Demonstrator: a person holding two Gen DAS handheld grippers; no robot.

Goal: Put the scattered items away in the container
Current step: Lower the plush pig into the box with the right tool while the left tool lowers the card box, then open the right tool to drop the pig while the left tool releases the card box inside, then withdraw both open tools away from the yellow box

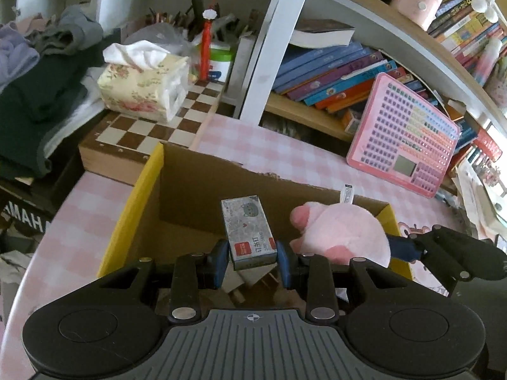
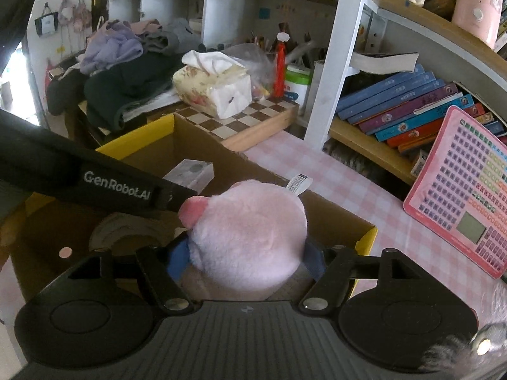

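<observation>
Left tool [image 1: 253, 261] pinches the small box of staples [image 1: 248, 232] between its blue pads [image 1: 221, 261], and I see it tipped forward and down over the open cardboard box [image 1: 149, 186], the staples held above the box's inside. My right tool [image 2: 245, 258] angles down the same way just to the right of the left one, inside the cardboard box's right end. A pink plush toy [image 2: 247, 237] sits between its pads [image 2: 177, 259]; from these views I can't tell whether the pads press on the fur or stand just clear of it. In the left wrist view that tool's finger reaches to the plush from the right, over the box's yellow right rim. The cardboard box stands on the counter [image 1: 285, 145] with its pink checked cloth. Behind the box, to its left, lies a chessboard [image 1: 152, 129] with a tissue pack [image 1: 142, 85] on top. Behind the box, to its right, a pink keyboard toy [image 1: 408, 136] leans against the bookshelf.
</observation>
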